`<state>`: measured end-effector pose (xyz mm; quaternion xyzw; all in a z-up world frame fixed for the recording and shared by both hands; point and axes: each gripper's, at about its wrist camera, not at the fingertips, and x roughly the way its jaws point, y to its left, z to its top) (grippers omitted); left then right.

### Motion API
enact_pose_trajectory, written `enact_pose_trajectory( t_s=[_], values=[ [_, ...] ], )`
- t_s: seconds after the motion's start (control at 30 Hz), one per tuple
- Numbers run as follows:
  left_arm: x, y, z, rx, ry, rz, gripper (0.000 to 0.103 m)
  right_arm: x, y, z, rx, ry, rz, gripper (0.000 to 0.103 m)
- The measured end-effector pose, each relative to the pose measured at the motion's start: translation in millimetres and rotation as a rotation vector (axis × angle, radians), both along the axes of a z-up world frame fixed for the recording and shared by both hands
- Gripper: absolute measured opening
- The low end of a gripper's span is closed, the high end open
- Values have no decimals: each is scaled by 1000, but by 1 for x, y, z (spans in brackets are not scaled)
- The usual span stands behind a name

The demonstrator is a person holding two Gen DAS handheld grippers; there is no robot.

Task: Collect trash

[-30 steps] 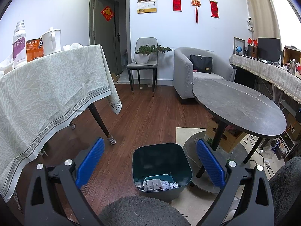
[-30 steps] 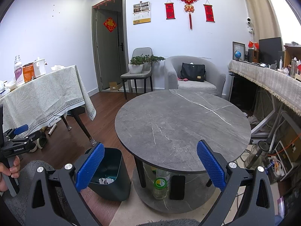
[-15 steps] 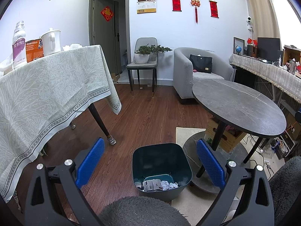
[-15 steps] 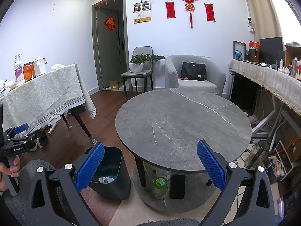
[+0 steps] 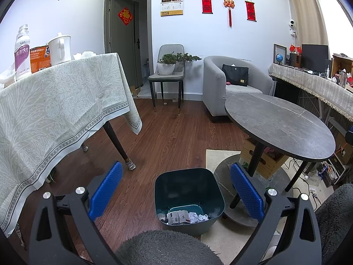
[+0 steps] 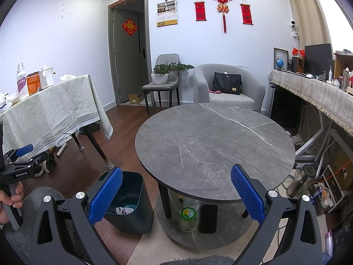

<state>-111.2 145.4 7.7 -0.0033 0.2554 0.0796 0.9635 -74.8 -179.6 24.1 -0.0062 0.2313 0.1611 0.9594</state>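
A dark teal trash bin stands on the wood floor beside the round table; white crumpled paper and a small printed box lie at its bottom. My left gripper is open and empty, held above the bin's near side. My right gripper is open and empty, held above the near edge of the round grey stone table. The bin also shows in the right wrist view, left of the table. The left gripper itself appears at the far left of the right wrist view, held by a hand.
A table with a pale patterned cloth carries a bottle, a box and a white kettle. A grey armchair and a chair with a potted plant stand at the back. A bottle and a black phone sit on the round table's lower shelf.
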Motion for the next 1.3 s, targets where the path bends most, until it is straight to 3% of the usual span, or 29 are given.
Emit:
enact_pose_trajectory(
  t_s=[1.3],
  values=[
    [1,-2,-1,-3,8,7,100,-1,4,-6,-3,12,3,100]
  ],
)
